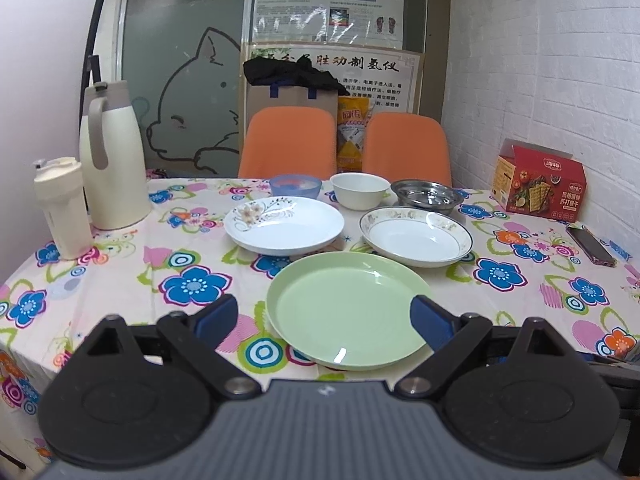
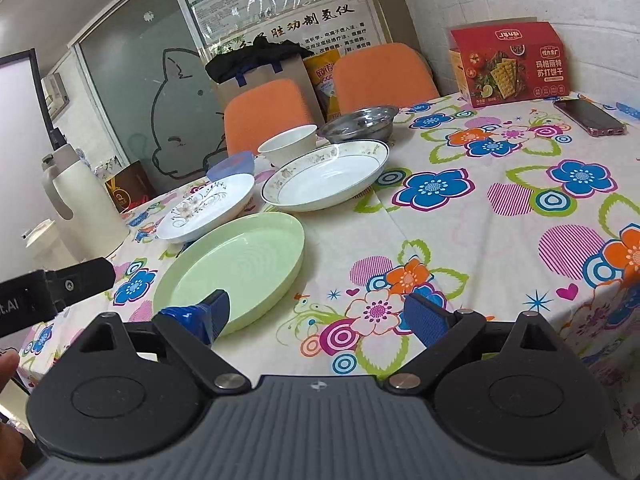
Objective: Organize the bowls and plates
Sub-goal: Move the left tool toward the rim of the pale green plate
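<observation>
Taking the green plate as the landmark: far to its left stand a small cream bottle and a tall cream thermos jug. Just behind it to the left lies the flower-printed white plate, with a blue bowl behind that. Straight behind sits a white bowl. Behind to the right rests the gold-rimmed plate, then a steel bowl. Far right are a red cracker box and a phone.

The left gripper hangs over the green plate's near rim, jaws wide and empty. The right gripper hovers at the plate's right edge, also wide and empty.

Nothing looks stacked yet. A sound start would be pinching the green plate's rim with one finger under the lip, lifting level, since the glaze looks slippery, and gathering the plates into one pile and the bowls into another.
</observation>
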The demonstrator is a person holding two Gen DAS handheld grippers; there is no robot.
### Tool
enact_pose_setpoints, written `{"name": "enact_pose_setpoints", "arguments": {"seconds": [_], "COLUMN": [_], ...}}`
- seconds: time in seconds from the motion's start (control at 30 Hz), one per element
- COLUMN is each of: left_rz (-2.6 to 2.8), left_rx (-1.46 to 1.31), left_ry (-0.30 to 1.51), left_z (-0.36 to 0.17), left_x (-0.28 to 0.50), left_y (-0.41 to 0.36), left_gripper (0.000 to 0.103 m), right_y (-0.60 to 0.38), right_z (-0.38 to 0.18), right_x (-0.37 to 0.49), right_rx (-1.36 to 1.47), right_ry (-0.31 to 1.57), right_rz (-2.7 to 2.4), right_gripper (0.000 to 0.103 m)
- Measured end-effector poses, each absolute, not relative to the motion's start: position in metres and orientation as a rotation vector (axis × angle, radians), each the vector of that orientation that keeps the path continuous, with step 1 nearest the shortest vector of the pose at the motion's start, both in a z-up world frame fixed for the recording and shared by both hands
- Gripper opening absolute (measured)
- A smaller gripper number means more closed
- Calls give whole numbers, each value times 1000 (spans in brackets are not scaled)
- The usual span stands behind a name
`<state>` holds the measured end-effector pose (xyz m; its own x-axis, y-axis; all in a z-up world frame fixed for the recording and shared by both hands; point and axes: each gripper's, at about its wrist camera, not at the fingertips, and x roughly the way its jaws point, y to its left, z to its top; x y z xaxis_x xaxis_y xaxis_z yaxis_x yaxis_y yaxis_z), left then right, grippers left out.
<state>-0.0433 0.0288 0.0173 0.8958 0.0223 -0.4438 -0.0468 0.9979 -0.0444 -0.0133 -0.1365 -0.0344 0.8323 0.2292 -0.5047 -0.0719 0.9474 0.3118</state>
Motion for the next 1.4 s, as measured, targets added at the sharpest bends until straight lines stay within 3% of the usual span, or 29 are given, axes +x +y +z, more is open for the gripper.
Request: {"name": "enact_pose_setpoints", "arguments": {"seconds": [0.73,1.4], "left_rz": [34,5], "left_rx": [-21,-1], "left_ry": [440,522], "left_z": [12,24], "left_x": [-28,54], "left_y": [25,32], "left_gripper": [92,92], "right_y": [-142,-137], "right_z": [-17,-8], "right_x": [-19,46], "right_rx": [224,171], "right_ry": [404,391], "right_rz": [63,1], "right_gripper": [82,81]}}
